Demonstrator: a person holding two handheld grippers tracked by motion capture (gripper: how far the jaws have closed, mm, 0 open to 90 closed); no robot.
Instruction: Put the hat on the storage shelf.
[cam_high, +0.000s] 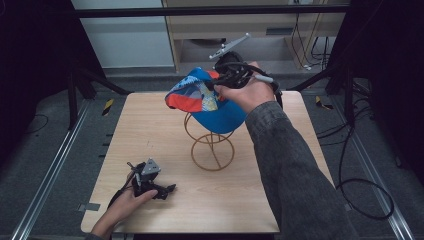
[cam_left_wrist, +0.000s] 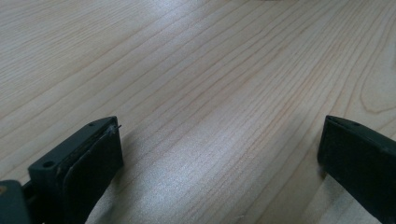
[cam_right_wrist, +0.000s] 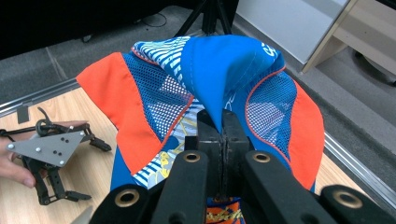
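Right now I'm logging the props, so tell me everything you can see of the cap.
The cap is soft fabric: blue panels, orange sides, mesh patches and striped print. It hangs crumpled above the gold wire stand, its lower part at the stand's top ring; whether it rests there is unclear. The right gripper pinches a blue fold between shut jaws.

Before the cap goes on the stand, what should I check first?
1. Right gripper shut on the cap: ok, fabric is pinched between its fingers.
2. Cap over the stand: ok, it hangs just above the top ring.
3. Stand upright on the table: ok.
4. Left gripper out of the way: ok, it rests open on the table, apart from the stand.
5. Cap's opening faces down: cannot tell.
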